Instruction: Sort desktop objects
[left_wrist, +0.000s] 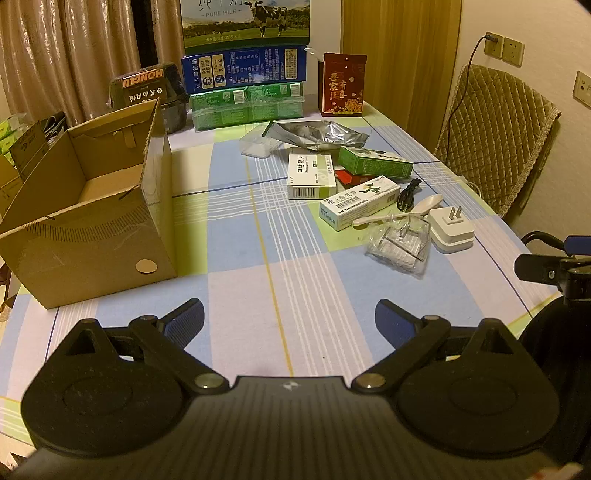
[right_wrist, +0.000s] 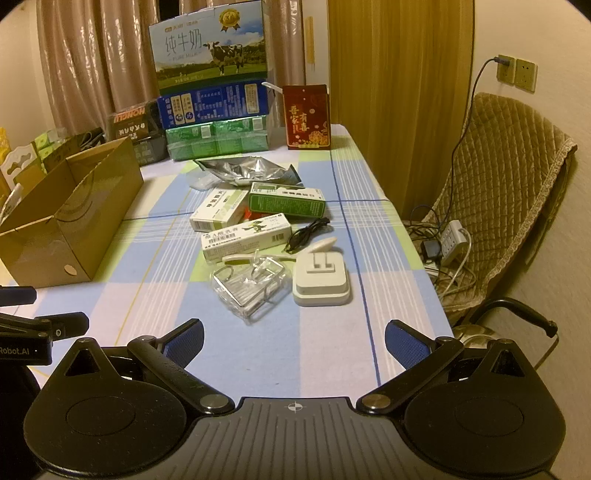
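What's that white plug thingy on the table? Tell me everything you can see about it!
The white plug adapter is a squarish block with rounded corners, looks like smooth plastic. It lies on its back on the checked tablecloth, two flat metal prongs pointing up. It has a raised top on a wider base. A clear plastic packet lies just left of it, and a white spoon sits right behind it.

Box: the open brown cardboard box (left_wrist: 88, 218) stands on the checked tablecloth (left_wrist: 236, 258) at the left of the frame.
Clutter: right of centre, the white medicine carton (left_wrist: 311, 176) lies left of the green carton (left_wrist: 373, 161); the long white carton (left_wrist: 360, 207) lies below both.
Near edge: the clear plastic packet (left_wrist: 400, 242) lies left of the white plug adapter (left_wrist: 451, 229).
Back: stacked milk cartons (left_wrist: 245, 66) stand at upper centre, the red paper bag (left_wrist: 341, 85) to their right.
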